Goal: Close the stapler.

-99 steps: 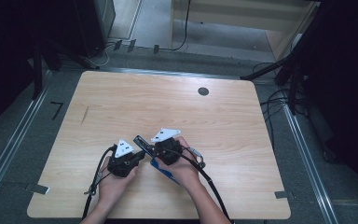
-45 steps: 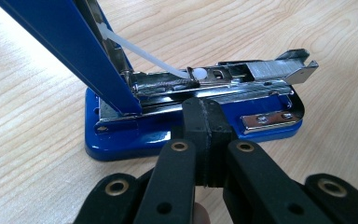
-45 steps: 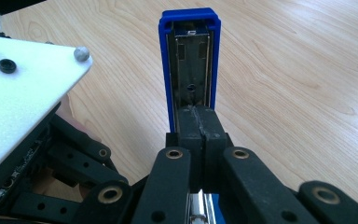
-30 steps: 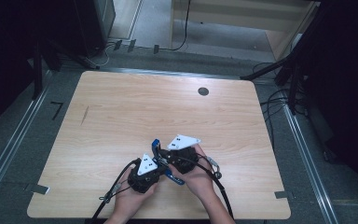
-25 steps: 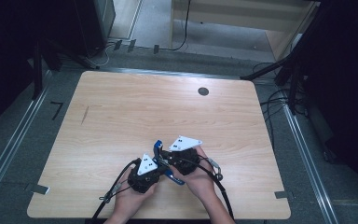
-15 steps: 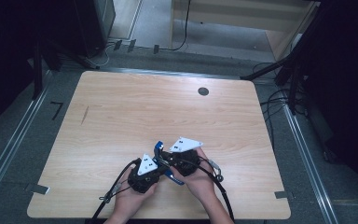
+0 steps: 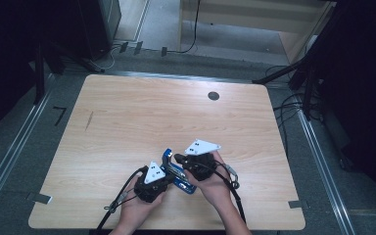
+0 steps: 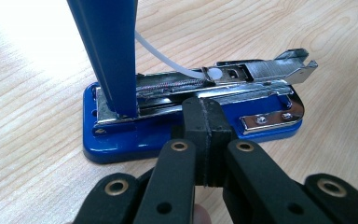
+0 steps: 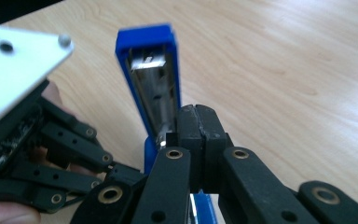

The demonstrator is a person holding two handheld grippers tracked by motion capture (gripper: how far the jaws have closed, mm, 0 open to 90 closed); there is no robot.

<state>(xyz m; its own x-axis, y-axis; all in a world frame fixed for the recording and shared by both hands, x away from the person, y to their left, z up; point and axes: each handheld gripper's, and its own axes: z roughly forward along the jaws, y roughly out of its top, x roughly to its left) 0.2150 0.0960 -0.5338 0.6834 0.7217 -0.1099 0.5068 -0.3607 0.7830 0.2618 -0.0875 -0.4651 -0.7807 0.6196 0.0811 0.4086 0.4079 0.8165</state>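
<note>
A: High view: where is the stapler (image 7: 176,172) found?

B: On the desk (image 7: 127,117) near its front edge, between both grippers. Its base lies flat, long axis left-right; the lid is raised upright.

A: And the fingers?

B: Left gripper (image 8: 204,122) is shut, empty, pressed against the base's side. Right gripper (image 9: 197,128) is shut, empty, against the lid.

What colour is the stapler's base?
Blue, with silver metal parts on top; the stapler shows best in the left gripper view.
</note>
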